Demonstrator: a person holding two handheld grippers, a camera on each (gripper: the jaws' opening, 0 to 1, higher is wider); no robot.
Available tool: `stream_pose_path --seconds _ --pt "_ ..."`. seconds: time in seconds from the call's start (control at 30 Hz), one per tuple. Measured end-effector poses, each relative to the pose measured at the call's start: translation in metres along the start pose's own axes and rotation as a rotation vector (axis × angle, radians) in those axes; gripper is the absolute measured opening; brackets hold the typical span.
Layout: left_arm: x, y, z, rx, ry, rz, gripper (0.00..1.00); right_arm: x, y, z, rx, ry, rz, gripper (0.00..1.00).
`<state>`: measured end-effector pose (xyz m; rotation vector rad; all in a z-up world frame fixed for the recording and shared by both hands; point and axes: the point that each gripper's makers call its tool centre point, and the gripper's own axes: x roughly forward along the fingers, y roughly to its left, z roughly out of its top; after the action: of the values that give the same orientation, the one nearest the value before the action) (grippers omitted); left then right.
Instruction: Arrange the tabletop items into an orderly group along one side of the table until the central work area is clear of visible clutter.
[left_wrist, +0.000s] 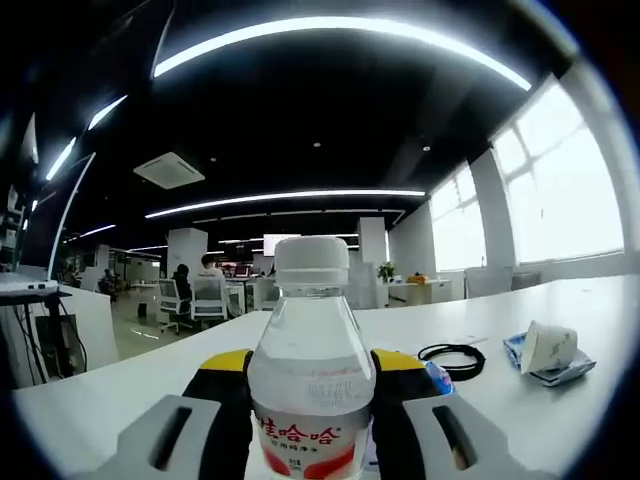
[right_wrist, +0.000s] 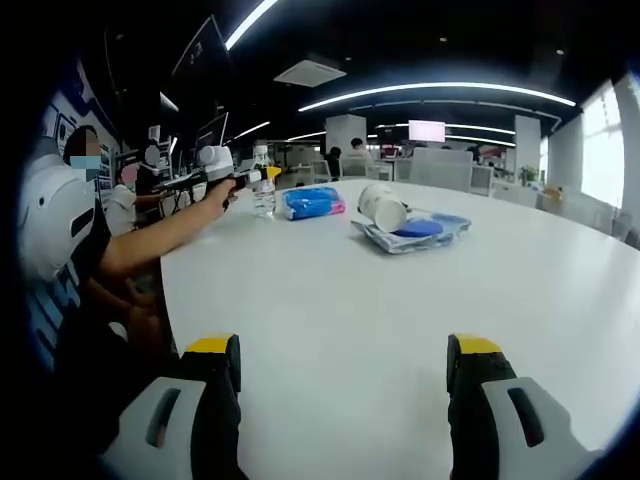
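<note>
Gripping the water bottle upright on the bench, the left gripper is standing near a black cable coil and tipped cup; the right gripper is hovering released over bare bench, blue packet beyond.

left tool clamped shut, right tool agape.

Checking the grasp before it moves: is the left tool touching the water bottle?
Touching. In the left gripper view, the left tool has its jaws pressed against both sides of the water bottle.
</note>
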<state>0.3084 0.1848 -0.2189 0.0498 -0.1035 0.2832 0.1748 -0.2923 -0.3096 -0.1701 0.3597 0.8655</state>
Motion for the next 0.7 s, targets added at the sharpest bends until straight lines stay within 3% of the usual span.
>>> stream_pose_path --seconds 0.33,0.7 --pt "-0.003 0.001 0.007 0.036 -0.028 0.013 0.5 0.0 0.0 0.003 -0.007 -0.003 -0.001 0.82" --pt "-0.007 0.007 0.014 0.036 -0.016 -0.008 0.67 -0.006 -0.006 0.012 -0.02 -0.014 -0.03 0.82"
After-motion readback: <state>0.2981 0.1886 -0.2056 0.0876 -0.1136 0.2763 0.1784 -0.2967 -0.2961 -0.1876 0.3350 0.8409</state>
